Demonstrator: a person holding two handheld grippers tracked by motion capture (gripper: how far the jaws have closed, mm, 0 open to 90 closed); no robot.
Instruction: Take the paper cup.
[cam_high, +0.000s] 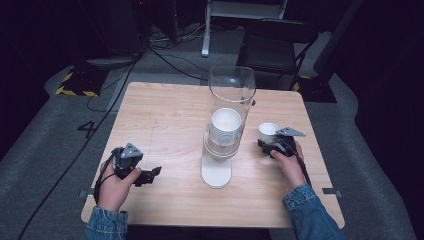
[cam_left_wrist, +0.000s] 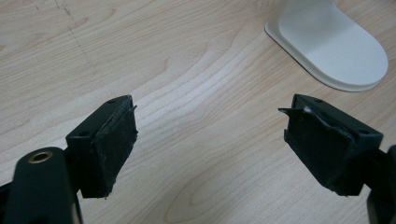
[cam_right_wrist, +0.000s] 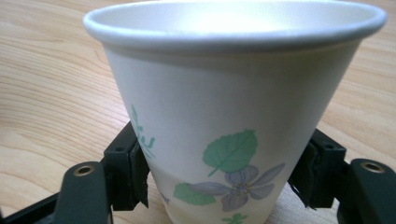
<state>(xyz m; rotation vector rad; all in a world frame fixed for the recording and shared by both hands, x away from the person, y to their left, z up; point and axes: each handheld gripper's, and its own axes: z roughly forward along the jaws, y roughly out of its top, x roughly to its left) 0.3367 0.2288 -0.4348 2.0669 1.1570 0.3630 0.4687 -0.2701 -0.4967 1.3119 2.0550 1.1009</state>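
A white paper cup (cam_right_wrist: 224, 93) printed with green leaves and a purple flower stands upright, open end up, at the table's right (cam_high: 268, 130). My right gripper (cam_right_wrist: 222, 179) has its two black pads against the cup's lower sides, one on each side (cam_high: 269, 143). A clear tube dispenser (cam_high: 231, 95) on a white base (cam_high: 216, 172) stands in the middle of the table, with a stack of white cups (cam_high: 225, 125) inside. My left gripper (cam_high: 151, 174) rests near the front left, jaws wide apart over bare wood (cam_left_wrist: 210, 140), the white base (cam_left_wrist: 331, 44) just ahead of it.
The light wooden table (cam_high: 165, 115) is bare on its left half and along the front. Behind it stand a black chair (cam_high: 277, 45) and a white stand leg (cam_high: 206, 30). Cables (cam_high: 125, 75) run over the grey floor at the left.
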